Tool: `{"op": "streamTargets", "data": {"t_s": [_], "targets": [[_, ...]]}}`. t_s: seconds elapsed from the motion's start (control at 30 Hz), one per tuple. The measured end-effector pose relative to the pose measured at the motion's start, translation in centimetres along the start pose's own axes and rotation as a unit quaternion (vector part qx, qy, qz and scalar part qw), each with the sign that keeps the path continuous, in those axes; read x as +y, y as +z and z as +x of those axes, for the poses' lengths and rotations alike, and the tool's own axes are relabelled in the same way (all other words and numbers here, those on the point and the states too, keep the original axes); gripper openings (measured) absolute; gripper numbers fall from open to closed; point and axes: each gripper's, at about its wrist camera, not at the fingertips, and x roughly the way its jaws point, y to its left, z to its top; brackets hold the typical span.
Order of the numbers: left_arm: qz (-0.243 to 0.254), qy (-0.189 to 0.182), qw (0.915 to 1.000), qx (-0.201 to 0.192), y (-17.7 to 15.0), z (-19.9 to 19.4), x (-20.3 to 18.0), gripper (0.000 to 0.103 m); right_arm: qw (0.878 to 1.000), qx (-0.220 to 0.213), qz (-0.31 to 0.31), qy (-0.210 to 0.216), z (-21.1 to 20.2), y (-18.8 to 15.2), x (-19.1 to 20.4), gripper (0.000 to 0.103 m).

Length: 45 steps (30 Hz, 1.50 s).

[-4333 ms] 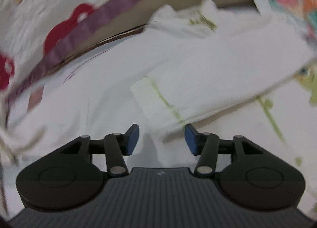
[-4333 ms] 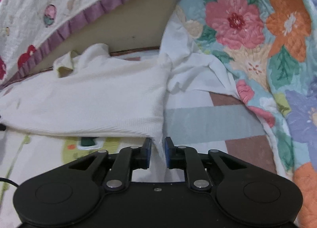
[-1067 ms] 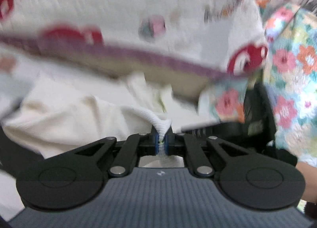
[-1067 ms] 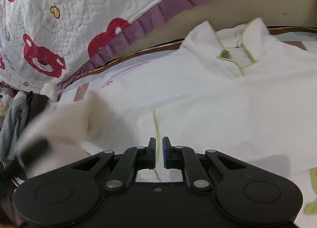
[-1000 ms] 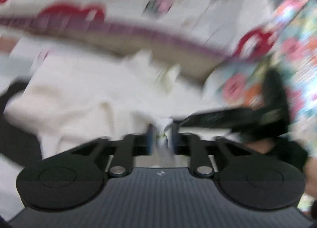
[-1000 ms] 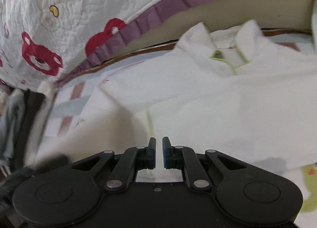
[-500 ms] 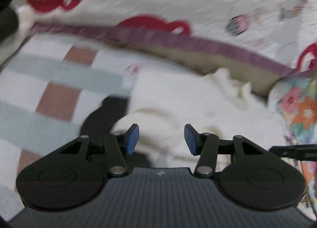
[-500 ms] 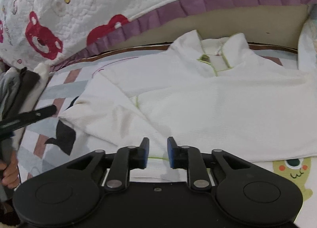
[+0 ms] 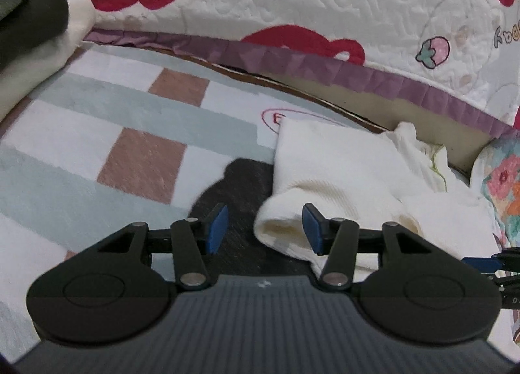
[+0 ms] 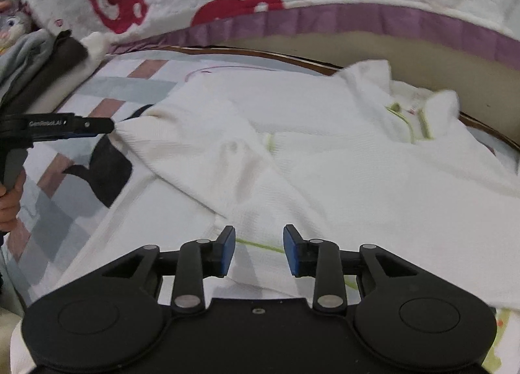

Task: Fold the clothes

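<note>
White shirt [image 10: 341, 159]: spread on the bed [image 9: 136, 133], sleeve folded in. Left tongs [image 9: 265, 227] and right tongs [image 10: 258, 252] parted, jaws just widened, nothing gripped. Next fold judged to need a fresh hem grasp.

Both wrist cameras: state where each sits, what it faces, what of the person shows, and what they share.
Left wrist: behind the open left gripper, facing the white shirt's sleeve cuff on the checked sheet; no hand shows.
Right wrist: behind the open right gripper, facing the white shirt; a hand shows at left.
Shared: the shirt, the bear quilt.
</note>
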Motion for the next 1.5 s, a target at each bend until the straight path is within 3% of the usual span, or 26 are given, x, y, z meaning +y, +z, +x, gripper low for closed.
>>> {"op": "streamTargets", "data": {"t_s": [0.13, 0.17, 0.23, 0.27, 0.3, 0.37, 0.43, 0.57, 0.63, 0.73, 0.8, 0.93, 1.07, 1.13, 1.23, 1.3, 1.33, 1.4, 1.47, 1.5], "targets": [[0.017, -0.003, 0.9998, -0.007, -0.1, 0.2, -0.1, 0.049, 1.000, 0.012, 0.000, 0.016, 1.2, 0.8, 0.4, 0.046], [0.022, -0.005, 0.9997, -0.009, -0.1, 0.3, -0.1, 0.049, 1.000, 0.020, -0.001, 0.016, 1.7, 0.9, 0.6, 0.052], [0.022, -0.010, 0.9996, -0.011, -0.3, 0.4, -0.2, 0.050, 0.998, 0.056, -0.009, 0.001, 3.3, 1.3, 0.6, 0.053], [0.023, -0.012, 0.9996, -0.013, -0.4, 0.5, -0.2, 0.050, 0.997, 0.074, -0.012, -0.010, 4.1, 1.6, 0.5, 0.040], [0.023, -0.014, 0.9995, -0.014, -0.5, 0.5, -0.2, 0.050, 0.997, 0.081, -0.006, -0.011, 4.3, 2.2, 0.0, 0.017], [0.026, -0.019, 0.9993, -0.018, -0.6, 0.5, -0.4, 0.050, 0.997, 0.067, 0.026, 0.019, 3.1, 3.7, -1.3, 0.009], [0.031, -0.025, 0.9989, -0.025, -0.6, 0.4, -0.6, 0.050, 0.998, 0.037, 0.044, 0.027, 1.0, 5.5, -2.4, 0.008], [0.041, -0.042, 0.9975, -0.041, -0.6, 0.0, -1.2, 0.052, 0.996, -0.051, -0.023, -0.075, -4.5, 9.0, -3.4, 0.006], [0.038, -0.060, 0.9965, -0.043, -0.7, 0.1, -1.3, 0.058, 0.981, -0.106, -0.073, -0.143, -7.5, 10.2, -3.4, 0.006], [0.038, -0.087, 0.9951, -0.025, -0.9, 0.7, -1.8, 0.058, 0.946, -0.178, -0.127, -0.241, -10.8, 10.2, -4.0, 0.006], [0.060, -0.089, 0.9941, -0.016, -1.2, 1.0, -2.7, 0.058, 0.944, -0.190, -0.123, -0.240, -11.2, 8.9, -5.1, 0.006], [0.109, -0.089, 0.9901, 0.002, -2.0, 1.4, -4.7, 0.058, 0.955, -0.121, -0.098, -0.252, -8.0, 4.7, -7.0, 0.006], [0.159, -0.081, 0.9839, 0.010, -3.1, 1.6, -6.6, 0.058, 0.954, -0.034, -0.072, -0.290, -4.2, 1.3, -10.4, 0.006], [0.193, -0.070, 0.9786, 0.010, -3.7, 1.8, -7.5, 0.058, 0.956, -0.012, -0.034, -0.293, -3.8, 0.6, -12.4, 0.006], [0.226, -0.054, 0.9726, 0.009, -4.5, 2.0, -8.4, 0.059, 0.965, -0.026, 0.083, -0.247, -5.2, 0.3, -15.7, 0.014], [0.244, -0.047, 0.9686, 0.010, -5.0, 2.3, -8.8, 0.061, 0.965, -0.039, 0.189, -0.178, -6.0, 0.3, -18.3, 0.038], [0.251, -0.042, 0.9668, 0.015, -5.2, 2.5, -9.1, 0.061, 0.958, -0.046, 0.250, -0.131, -6.1, 0.1, -19.5, 0.041], [0.266, -0.034, 0.9629, 0.026, -5.6, 3.0, -9.6, 0.061, 0.925, -0.067, 0.371, -0.044, -5.9, -1.3, -21.4, 0.044], [0.248, -0.025, 0.9652, 0.078, -5.4, 3.9, -9.8, 0.061, 0.874, -0.076, 0.478, 0.046, -4.4, -2.9, -22.9, 0.046], [0.240, -0.017, 0.9676, 0.077, -5.3, 3.8, -10.0, 0.059, 0.852, -0.074, 0.512, 0.078, -3.6, -3.5, -23.3, 0.046]]}}
